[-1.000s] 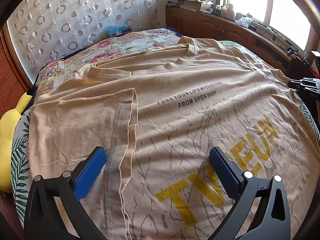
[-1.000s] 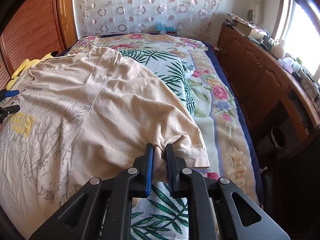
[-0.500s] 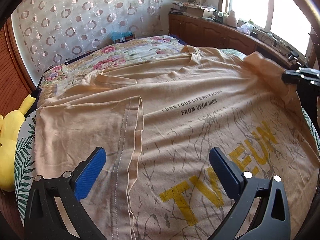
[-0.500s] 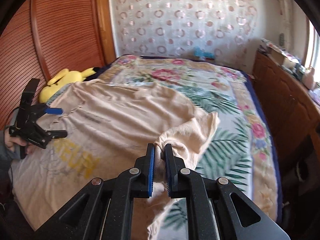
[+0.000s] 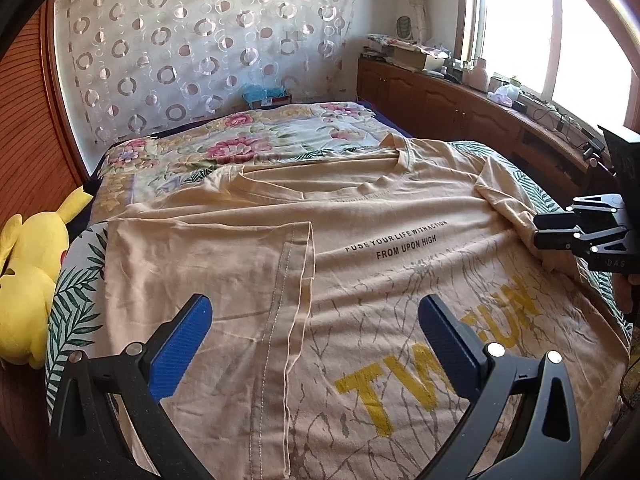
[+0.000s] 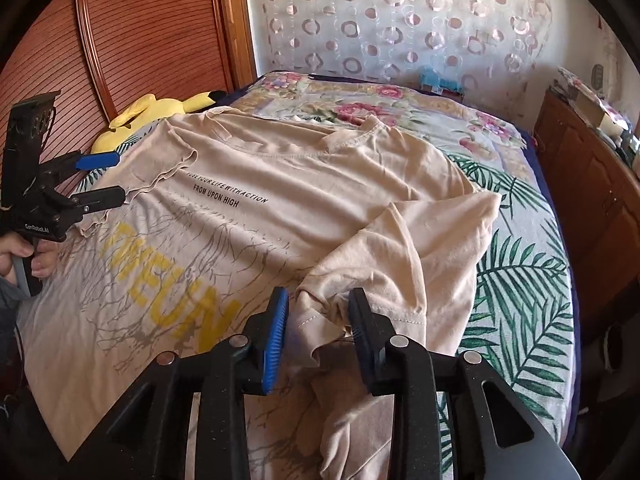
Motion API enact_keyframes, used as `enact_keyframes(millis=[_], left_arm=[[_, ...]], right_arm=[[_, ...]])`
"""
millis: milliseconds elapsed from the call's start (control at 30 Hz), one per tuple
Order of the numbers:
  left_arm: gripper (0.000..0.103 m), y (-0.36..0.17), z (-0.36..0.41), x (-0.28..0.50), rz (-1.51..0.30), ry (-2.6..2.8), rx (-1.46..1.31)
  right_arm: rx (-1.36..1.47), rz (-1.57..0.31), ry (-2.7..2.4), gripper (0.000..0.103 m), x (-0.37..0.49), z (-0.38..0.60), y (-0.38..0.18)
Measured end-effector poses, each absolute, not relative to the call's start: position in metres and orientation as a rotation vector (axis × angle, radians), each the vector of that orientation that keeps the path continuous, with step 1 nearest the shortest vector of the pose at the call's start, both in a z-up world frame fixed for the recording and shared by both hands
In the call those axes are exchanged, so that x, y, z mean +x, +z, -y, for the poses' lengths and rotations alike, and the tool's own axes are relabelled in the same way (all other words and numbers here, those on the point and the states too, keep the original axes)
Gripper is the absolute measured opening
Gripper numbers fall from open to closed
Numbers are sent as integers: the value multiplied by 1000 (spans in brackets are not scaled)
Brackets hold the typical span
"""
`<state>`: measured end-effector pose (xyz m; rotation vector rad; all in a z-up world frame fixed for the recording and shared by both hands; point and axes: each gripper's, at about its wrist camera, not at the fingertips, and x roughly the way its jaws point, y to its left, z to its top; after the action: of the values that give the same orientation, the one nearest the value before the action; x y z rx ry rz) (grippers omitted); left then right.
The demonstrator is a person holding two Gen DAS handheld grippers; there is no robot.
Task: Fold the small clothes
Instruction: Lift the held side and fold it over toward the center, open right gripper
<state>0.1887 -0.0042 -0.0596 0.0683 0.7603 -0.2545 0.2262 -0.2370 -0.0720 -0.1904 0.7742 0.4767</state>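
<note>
With both sleeves (image 5: 296, 288) laid in over the shirt (image 5: 400, 280) spread on the bed (image 6: 520, 280), early going: left gripper (image 5: 312, 336) open and empty above, right gripper (image 6: 318, 328) open around its sleeve, body folds left.

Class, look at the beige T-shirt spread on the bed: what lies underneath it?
Under the beige T-shirt lies a bedspread printed with green palm leaves and pink flowers, showing around its edges. Whatever is directly beneath the shirt's middle is covered.
</note>
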Motion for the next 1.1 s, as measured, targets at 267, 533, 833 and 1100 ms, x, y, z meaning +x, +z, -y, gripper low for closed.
enact_keyframes(millis=[267, 533, 833, 1100], left_arm=[[103, -55, 1, 181, -732, -260, 36], [103, -56, -3, 177, -730, -263, 4], [103, -58, -9, 174, -732, -246, 1], [103, -57, -18, 166, -726, -218, -12]], right_arm=[[-149, -706, 418, 35, 226, 258, -50], [-133, -814, 394, 35, 246, 264, -81], [-181, -821, 437, 7, 242, 256, -82], [-167, -754, 552, 3, 244, 235, -60]])
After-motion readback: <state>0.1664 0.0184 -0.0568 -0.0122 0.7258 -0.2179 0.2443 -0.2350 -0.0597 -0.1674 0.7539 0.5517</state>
